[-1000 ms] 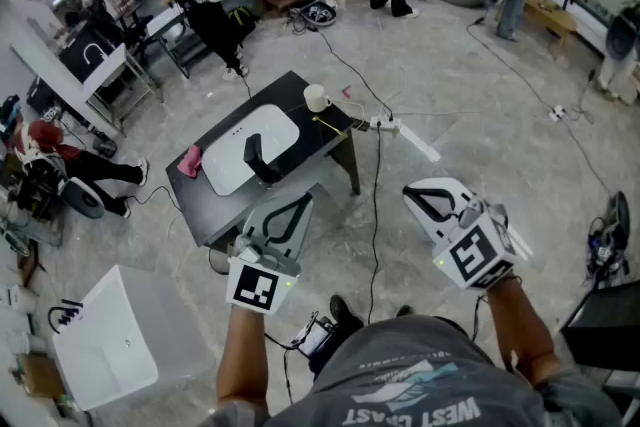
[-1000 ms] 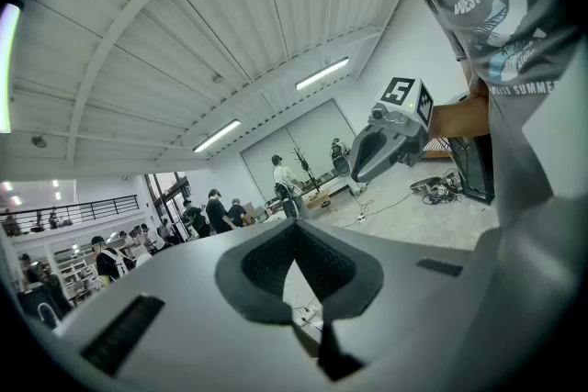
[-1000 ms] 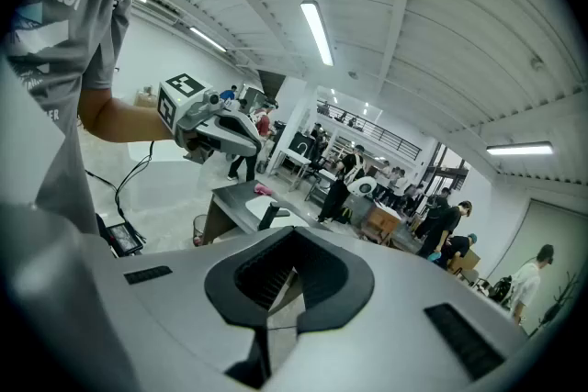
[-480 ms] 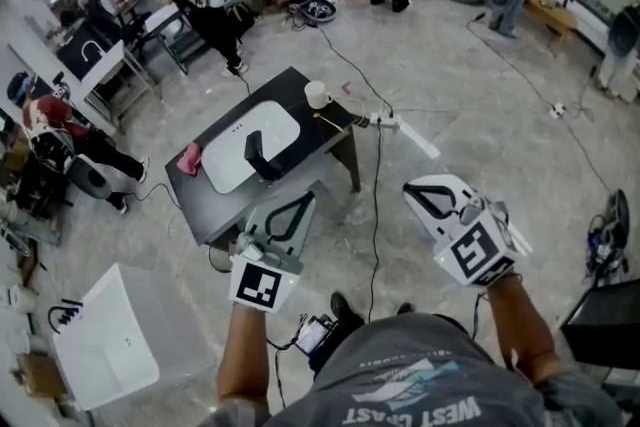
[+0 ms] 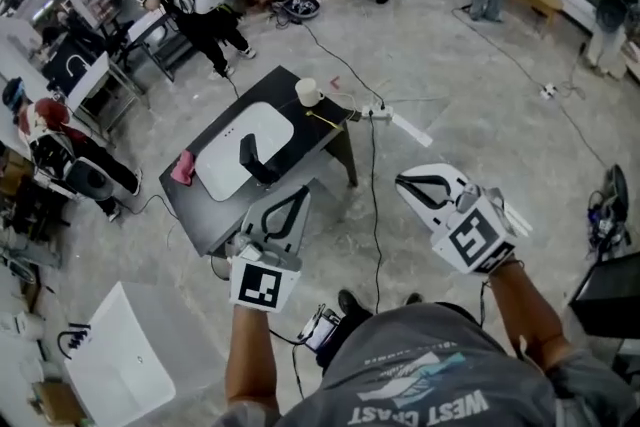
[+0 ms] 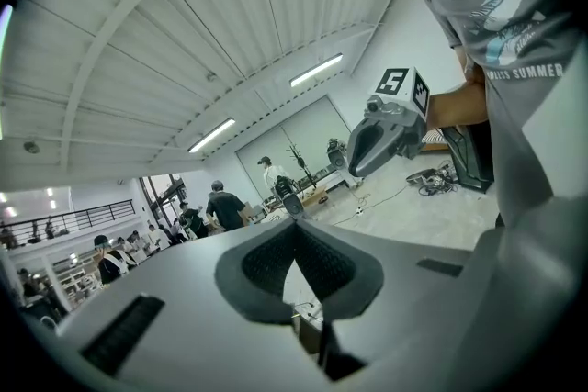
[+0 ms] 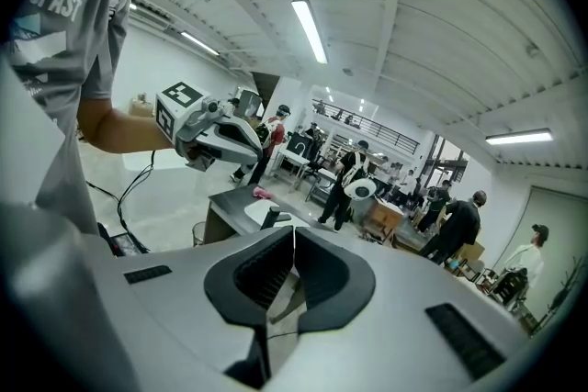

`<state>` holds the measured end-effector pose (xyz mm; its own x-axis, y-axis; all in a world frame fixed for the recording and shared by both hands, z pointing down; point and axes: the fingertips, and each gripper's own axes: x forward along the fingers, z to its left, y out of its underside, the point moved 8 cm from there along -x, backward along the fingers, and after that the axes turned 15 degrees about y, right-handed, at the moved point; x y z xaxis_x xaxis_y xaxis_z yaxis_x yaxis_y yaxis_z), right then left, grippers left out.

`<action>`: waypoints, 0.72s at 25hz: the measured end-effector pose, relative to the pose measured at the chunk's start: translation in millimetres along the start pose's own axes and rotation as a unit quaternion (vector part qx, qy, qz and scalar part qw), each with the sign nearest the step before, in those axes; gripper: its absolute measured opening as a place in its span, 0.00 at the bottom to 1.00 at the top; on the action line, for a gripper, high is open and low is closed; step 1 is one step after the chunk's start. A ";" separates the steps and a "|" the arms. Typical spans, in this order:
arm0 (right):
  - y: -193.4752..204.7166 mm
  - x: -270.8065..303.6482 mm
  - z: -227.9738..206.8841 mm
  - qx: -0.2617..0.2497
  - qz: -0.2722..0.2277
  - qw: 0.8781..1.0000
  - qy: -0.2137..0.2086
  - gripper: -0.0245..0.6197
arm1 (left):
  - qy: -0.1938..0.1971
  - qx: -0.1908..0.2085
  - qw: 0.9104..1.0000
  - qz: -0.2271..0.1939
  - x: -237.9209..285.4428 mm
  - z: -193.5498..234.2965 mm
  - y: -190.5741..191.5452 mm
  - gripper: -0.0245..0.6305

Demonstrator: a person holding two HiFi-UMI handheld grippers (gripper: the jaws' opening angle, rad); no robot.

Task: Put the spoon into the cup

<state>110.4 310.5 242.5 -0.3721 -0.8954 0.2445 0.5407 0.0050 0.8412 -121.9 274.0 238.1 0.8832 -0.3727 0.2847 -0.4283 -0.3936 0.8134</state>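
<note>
A white cup (image 5: 308,92) stands at the far right corner of a black table (image 5: 325,137). A thin yellowish spoon (image 5: 323,120) lies on the tabletop just in front of the cup. My left gripper (image 5: 300,196) hovers over the table's near edge, well short of the spoon, jaws closed with nothing between them (image 6: 296,227). To the right, my right gripper (image 5: 402,181) is held over the floor, off the table, also shut and empty (image 7: 294,232). In the right gripper view the table (image 7: 230,199) is small and distant.
On the table lie a white board (image 5: 240,149), a black upright object (image 5: 254,158) and a pink cloth (image 5: 183,166). A cable and power strip (image 5: 398,125) run over the floor right of the table. A white bin (image 5: 120,350) stands at left. People stand in the background.
The head view has shifted slightly, so the table sits a little higher and further left. Both grippers keep about the same pose, still shut.
</note>
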 end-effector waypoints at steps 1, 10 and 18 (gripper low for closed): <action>-1.2 4.4 -0.1 0.003 0.004 1.000 0.005 0.09 | 0.001 0.015 1.000 0.002 -1.4 4.1 1.0 0.04; -30.3 51.2 4.1 0.004 0.018 0.999 0.037 0.09 | 0.009 0.011 1.000 -0.010 -29.6 42.2 41.5 0.04; -42.2 82.3 26.7 0.008 0.038 0.997 0.070 0.09 | 0.022 -0.025 0.997 -0.067 -40.3 70.1 77.1 0.04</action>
<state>36.8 248.6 239.9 -0.2216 -0.9454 0.2390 0.5502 0.0811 0.8311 -204.0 199.8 253.8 0.9399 -0.2816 0.1931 -0.2969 -0.3946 0.8695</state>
